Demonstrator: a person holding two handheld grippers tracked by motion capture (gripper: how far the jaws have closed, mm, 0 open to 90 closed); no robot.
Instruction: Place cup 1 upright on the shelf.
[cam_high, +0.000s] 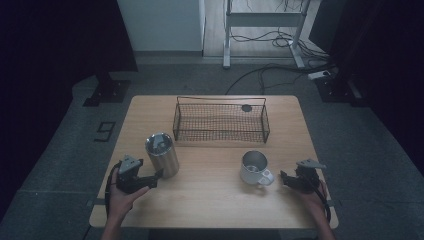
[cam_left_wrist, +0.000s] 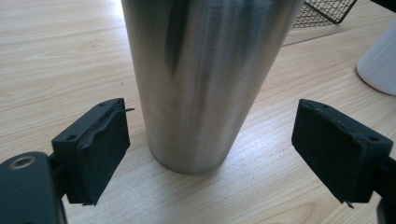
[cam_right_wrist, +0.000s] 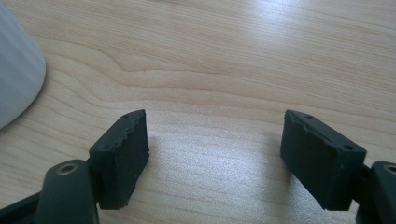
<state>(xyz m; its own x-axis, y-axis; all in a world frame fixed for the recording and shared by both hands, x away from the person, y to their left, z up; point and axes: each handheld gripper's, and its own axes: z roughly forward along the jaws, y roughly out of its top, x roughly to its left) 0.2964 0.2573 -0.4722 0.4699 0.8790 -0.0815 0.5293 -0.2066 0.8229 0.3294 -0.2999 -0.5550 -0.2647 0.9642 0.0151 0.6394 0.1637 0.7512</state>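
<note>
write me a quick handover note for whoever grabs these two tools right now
Left tool: open, pads either side of the tall brushed-steel tumbler, not pressing it.
Right tool: open, empty, over bare wood beside the white ceramic mug.
Tumbler and mug both stand upright on the light wooden table, in front of the black wire mesh basket.
Done: nothing gripped or moved into the basket.
Left: probably close on the tumbler, then handle the mug.

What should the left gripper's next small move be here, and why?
Probably ease the left gripper forward, then close. Its jaws stand open on either side of the steel tumbler, both pads clear of its wall, and the tumbler stands upright on the table.
</note>
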